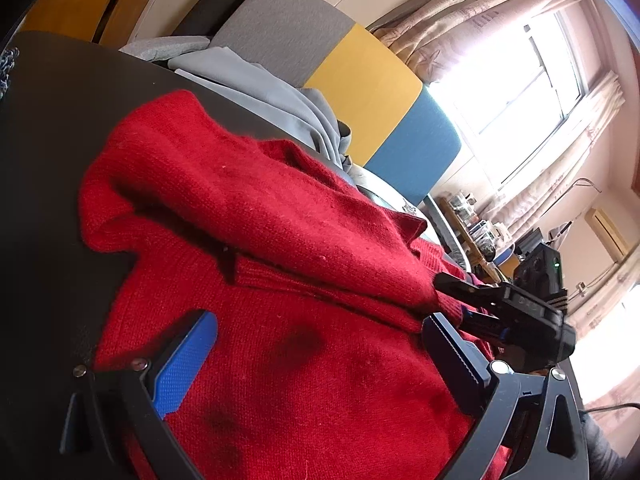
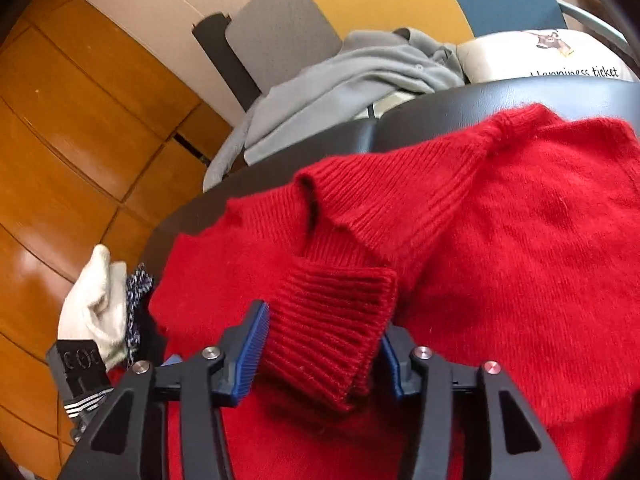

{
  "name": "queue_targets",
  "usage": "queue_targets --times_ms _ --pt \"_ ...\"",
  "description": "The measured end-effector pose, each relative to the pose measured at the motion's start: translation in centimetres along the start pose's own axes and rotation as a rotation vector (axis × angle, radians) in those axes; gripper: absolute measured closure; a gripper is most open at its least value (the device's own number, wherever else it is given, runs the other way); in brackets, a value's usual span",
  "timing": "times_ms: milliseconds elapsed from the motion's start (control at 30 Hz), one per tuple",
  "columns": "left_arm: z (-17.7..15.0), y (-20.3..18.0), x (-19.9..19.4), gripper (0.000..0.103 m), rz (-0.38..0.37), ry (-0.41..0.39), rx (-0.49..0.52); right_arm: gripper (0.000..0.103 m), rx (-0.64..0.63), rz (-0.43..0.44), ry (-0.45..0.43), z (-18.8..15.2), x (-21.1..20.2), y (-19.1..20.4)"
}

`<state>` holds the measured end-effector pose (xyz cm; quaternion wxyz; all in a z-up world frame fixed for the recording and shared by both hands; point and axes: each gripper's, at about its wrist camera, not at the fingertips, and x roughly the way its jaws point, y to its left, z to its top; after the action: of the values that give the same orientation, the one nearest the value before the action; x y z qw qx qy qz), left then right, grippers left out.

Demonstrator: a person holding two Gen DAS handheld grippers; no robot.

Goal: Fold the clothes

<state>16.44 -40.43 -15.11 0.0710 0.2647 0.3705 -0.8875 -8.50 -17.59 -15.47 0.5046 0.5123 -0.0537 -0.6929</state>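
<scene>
The right gripper (image 2: 322,354) has its blue-padded black fingers on either side of the ribbed cuff (image 2: 332,320) of a fuzzy red knitted sweater (image 2: 500,248); whether the pads press it cannot be told. The sweater lies spread on a dark, smooth black tabletop (image 2: 420,120), one sleeve folded across its body. The left gripper (image 1: 320,364) hangs over the red knit with fingers wide apart, gripping nothing. Beyond the table's edge, a pale grey garment (image 2: 340,88) drapes over a chair. Behind stand grey, yellow and blue panels (image 1: 368,92), orange wooden flooring (image 2: 80,140), and a bright window (image 1: 520,80) with patterned pink curtains (image 1: 460,12).
</scene>
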Motion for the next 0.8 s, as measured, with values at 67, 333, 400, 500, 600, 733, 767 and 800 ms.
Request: queue_targets --times_ms 67,333,400,500,600,733,767,800 --pt "0.0 0.1 -0.1 0.0 -0.004 -0.002 -0.002 0.051 -0.025 -0.006 0.002 -0.2 -0.8 0.8" --pt "0.1 0.3 -0.2 0.0 -0.013 -0.005 -0.006 0.09 -0.174 -0.123 0.111 0.0 -0.2 4.2" --pt "0.1 0.3 -0.3 0.0 -0.016 -0.006 -0.006 0.091 -0.226 -0.107 0.102 0.6 -1.6 6.5" --pt "0.2 0.4 -0.6 0.0 -0.036 -0.004 -0.019 0.091 -0.267 -0.043 0.027 3.0 -5.2 10.1" --pt "0.6 0.4 -0.9 0.0 -0.051 -0.006 -0.032 0.091 -0.291 0.029 -0.033 5.5 -8.4 13.7" --pt "1.3 0.2 -1.1 0.0 -0.052 -0.017 -0.04 0.091 -0.331 0.084 -0.053 7.4 -10.9 17.6" --pt "1.5 0.0 -1.2 0.0 -0.049 -0.023 -0.038 0.091 -0.337 0.085 -0.063 7.6 -11.5 18.1" --pt "1.9 -0.1 -1.2 0.0 -0.055 -0.028 -0.039 0.091 -0.34 0.085 -0.075 7.8 -12.1 18.4"
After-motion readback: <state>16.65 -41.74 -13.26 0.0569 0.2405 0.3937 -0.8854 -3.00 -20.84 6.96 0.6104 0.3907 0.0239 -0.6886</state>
